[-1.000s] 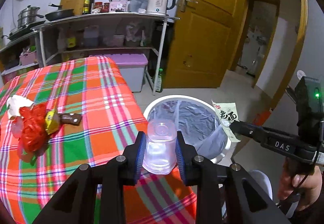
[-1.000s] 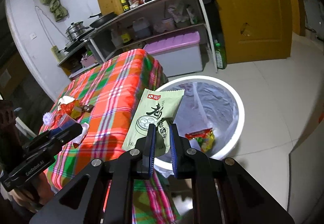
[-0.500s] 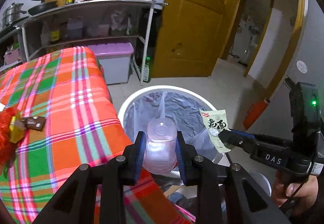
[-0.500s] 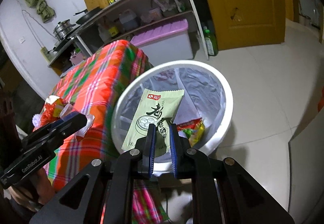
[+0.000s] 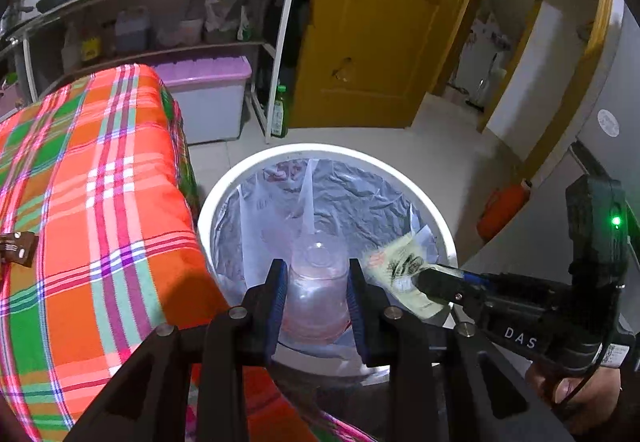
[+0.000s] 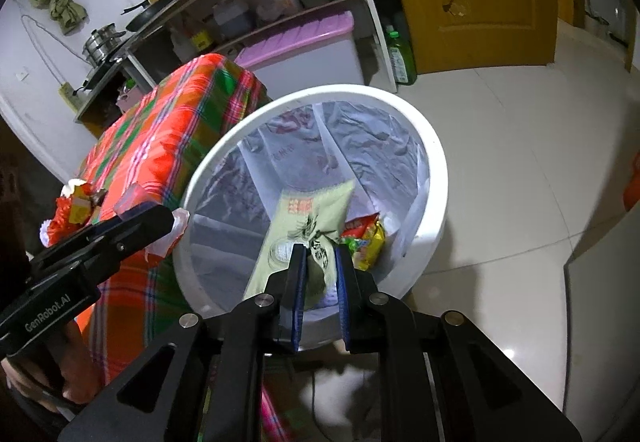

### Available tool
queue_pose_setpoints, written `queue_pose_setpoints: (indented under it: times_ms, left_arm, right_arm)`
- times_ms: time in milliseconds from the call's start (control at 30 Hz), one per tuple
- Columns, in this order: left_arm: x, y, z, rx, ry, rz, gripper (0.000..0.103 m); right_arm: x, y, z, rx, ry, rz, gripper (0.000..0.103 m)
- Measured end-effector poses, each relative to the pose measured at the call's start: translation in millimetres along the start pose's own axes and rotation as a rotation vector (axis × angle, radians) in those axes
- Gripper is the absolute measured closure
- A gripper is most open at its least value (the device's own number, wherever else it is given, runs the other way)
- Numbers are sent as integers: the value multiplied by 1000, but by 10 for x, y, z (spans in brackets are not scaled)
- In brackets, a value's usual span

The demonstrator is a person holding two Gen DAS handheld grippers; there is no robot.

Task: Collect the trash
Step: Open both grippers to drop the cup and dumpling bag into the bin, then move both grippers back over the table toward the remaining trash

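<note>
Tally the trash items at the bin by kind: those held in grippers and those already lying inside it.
Clear plastic cup, in the left gripper: 1
Green wrapper, between the right gripper's parted fingers: 1
Red-yellow packet in the bin: 1
Total: 3

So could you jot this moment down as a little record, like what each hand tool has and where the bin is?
left gripper: shut on a clear plastic cup, over the bin
right gripper: jaws parted, green packet between them, over the bin
bin: white, lined with a bag, beside the table
inside bin: a yellow-red wrapper
table: checked cloth, more trash on it
</note>
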State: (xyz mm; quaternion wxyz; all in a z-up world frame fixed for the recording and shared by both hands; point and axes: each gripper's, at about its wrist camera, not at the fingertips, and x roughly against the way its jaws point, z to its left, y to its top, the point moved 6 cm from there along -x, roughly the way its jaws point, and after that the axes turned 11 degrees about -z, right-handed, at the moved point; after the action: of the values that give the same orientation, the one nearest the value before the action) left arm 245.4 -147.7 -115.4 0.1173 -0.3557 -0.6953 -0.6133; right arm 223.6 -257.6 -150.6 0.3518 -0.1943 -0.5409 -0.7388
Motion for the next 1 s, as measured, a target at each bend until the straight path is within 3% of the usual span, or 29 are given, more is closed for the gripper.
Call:
queue_pose_setpoints:
  times_ms: [133, 433, 1000]
  left_arm:
    - [-73, -22, 24, 9, 7, 25, 73]
    - [-11, -9, 83, 28, 3, 13, 69]
    - [845, 47, 250, 32, 52, -130, 69]
  right_arm:
    - [-15, -14, -27, -1, -17, 4, 78]
    - [126, 70, 5, 2, -7, -29, 78]
    - [651, 202, 674, 103, 121, -137, 78]
